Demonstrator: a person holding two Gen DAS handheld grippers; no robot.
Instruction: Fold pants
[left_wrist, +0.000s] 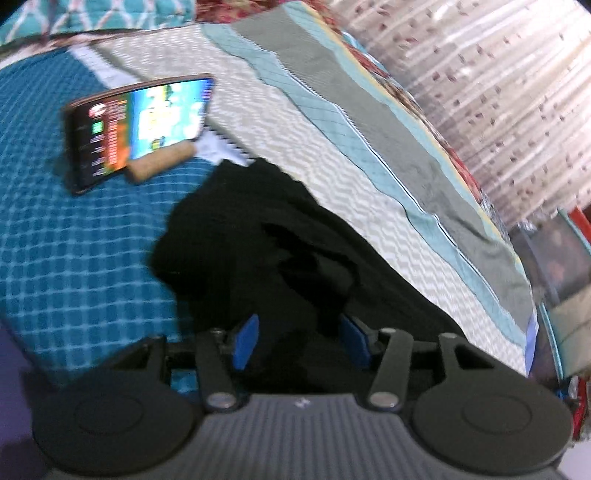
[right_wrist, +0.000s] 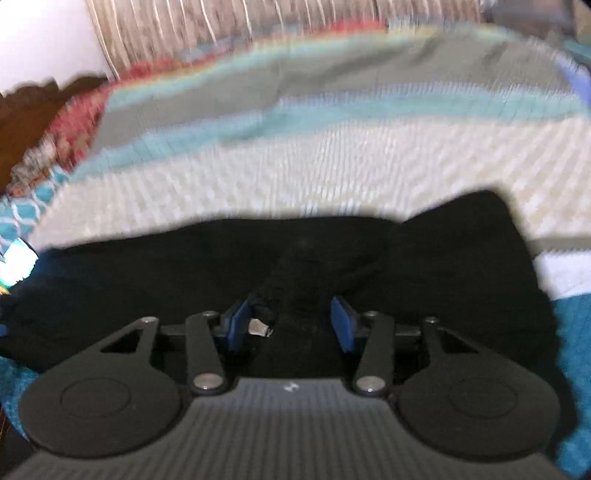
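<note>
The black pants (left_wrist: 266, 251) lie bunched on the bed, across the teal checked cover and the cream quilt. My left gripper (left_wrist: 301, 341) sits low over the near end of the pants; its blue pads (left_wrist: 246, 341) stand apart with black cloth between them. In the right wrist view the pants (right_wrist: 147, 273) spread wide across the frame. My right gripper (right_wrist: 291, 325) is open too, with a raised fold of black cloth and a small silver tag (right_wrist: 258, 328) between its pads (right_wrist: 341, 325). Both views are blurred.
A phone (left_wrist: 136, 129) with a lit screen lies on the teal checked cover (left_wrist: 74, 258), partly on a tan object (left_wrist: 162, 166). A cream quilt (left_wrist: 295, 147), grey and teal bedding (left_wrist: 369, 110) and a curtain (left_wrist: 498, 92) lie beyond. The bed edge is at right.
</note>
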